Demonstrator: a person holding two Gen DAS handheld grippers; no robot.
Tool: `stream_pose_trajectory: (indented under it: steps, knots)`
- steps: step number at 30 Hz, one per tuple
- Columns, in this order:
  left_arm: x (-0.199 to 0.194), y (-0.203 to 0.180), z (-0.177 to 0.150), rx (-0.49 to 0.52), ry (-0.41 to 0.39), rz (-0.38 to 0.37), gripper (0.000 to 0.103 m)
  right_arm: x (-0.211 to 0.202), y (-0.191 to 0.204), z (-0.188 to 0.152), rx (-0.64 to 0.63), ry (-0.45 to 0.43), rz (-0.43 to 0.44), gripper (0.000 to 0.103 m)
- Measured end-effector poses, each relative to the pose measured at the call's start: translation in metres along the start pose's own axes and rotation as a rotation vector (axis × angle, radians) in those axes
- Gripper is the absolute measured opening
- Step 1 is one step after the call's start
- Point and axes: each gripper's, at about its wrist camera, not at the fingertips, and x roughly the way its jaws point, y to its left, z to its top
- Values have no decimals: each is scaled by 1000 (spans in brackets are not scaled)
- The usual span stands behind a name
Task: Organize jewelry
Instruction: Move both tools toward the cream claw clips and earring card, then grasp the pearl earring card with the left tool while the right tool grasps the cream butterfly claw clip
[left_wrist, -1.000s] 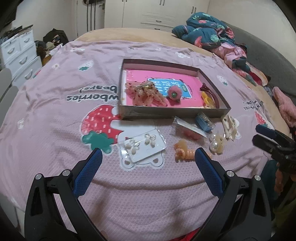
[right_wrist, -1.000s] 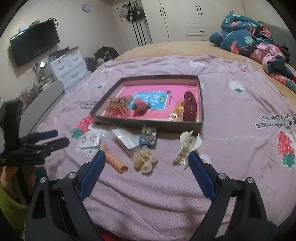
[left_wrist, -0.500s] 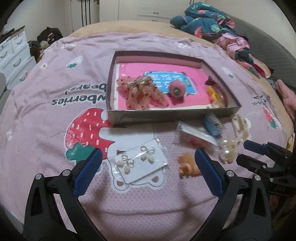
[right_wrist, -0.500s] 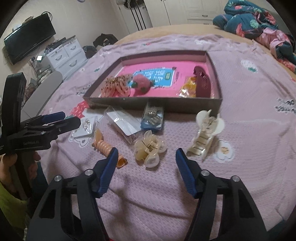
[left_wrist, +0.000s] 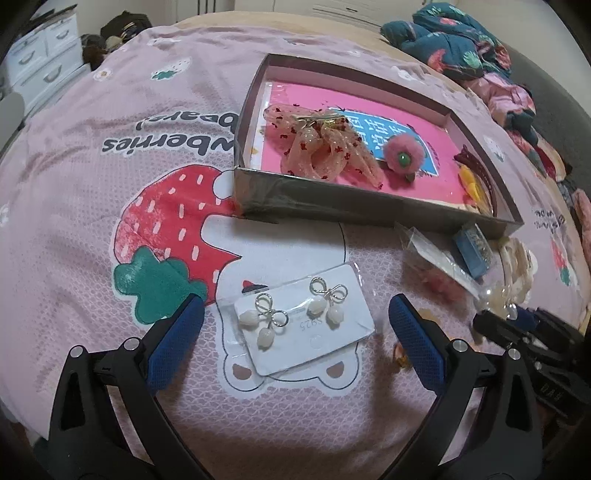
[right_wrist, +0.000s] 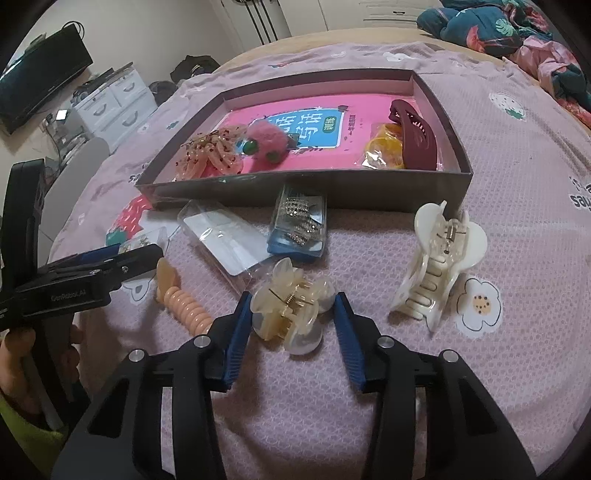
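A dark box (left_wrist: 369, 212) (right_wrist: 280, 186) with a pink floor lies on the bedspread and holds several hair pieces. My left gripper (left_wrist: 295, 328) is open, its fingers on either side of a card of pearl bow earrings (left_wrist: 301, 321). My right gripper (right_wrist: 291, 325) is open, its blue pads close on either side of a cream flower claw clip (right_wrist: 290, 310), touching or nearly so. A white claw clip (right_wrist: 439, 266), a blue rhinestone clip card (right_wrist: 299, 225), a clear packet (right_wrist: 221, 236) and a peach spiral tie (right_wrist: 184, 302) lie in front of the box.
The pink strawberry bedspread (left_wrist: 110, 147) covers the bed. Crumpled clothes (left_wrist: 480, 48) lie at the far right. White drawers (right_wrist: 114, 99) and a wall TV (right_wrist: 40, 77) stand at the left. The left gripper shows at the left of the right wrist view (right_wrist: 122, 264).
Both grippers moved forward and down. The left one now frames the earring card. The right one narrowed its jaws and came around the cream flower claw clip.
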Motion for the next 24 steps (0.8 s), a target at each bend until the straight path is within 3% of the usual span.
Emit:
stream_pose_trajectory:
  steps: [3, 5, 11, 24]
  knots:
    - [0, -3, 0, 1, -10, 5, 92, -2, 1, -1, -12, -12, -4, 43]
    - [0, -7, -2, 23, -19, 26, 77, -3, -1, -1, -11, -12, 0, 43]
    - [-6, -11, -5, 51, -36, 14, 62, -19, -14, -9, 3, -24, -8, 43]
    - [-34, 4, -6, 27, -91, -3, 61, -64, -56, -15, 64, -91, -80, 43]
